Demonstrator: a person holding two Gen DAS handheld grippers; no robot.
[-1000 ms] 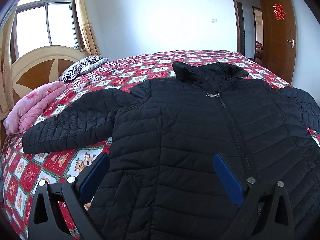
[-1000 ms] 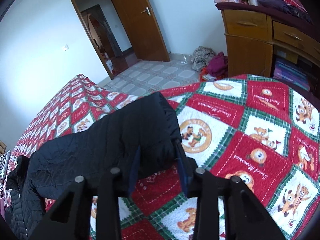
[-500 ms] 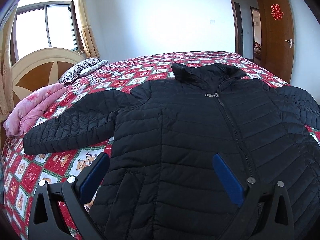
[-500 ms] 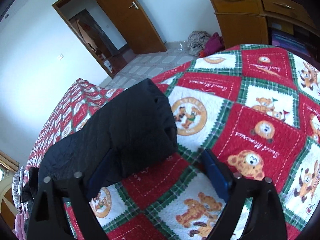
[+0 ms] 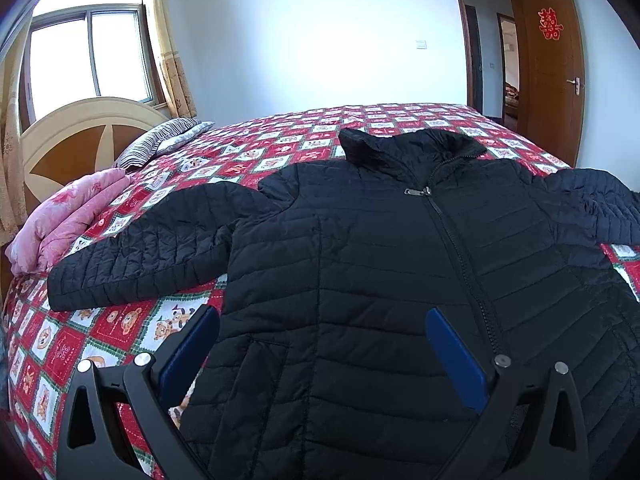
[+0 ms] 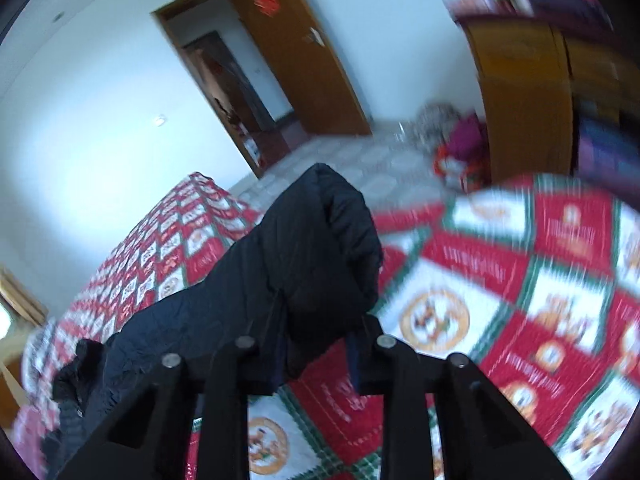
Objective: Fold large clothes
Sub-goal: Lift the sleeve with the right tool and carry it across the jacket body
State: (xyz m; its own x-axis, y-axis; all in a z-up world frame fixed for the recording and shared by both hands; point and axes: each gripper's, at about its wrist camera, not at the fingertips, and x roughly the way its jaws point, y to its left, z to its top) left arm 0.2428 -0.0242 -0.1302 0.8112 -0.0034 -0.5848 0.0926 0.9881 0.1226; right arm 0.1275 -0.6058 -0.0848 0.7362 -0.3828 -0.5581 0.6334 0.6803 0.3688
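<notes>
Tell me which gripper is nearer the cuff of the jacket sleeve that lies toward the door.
Right. The right gripper has its jaws closed on that sleeve cuff; the left gripper hovers open over the jacket's lower front.

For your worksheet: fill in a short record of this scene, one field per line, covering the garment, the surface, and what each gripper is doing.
Garment: black quilted zip-up jacket, front up, zipped
Surface: bed with red-and-white bear-print quilt
Left gripper: open, over the hem
Right gripper: jaws just closed on the sleeve cuff, lifting it
Nearby: folded pink blanket
</notes>
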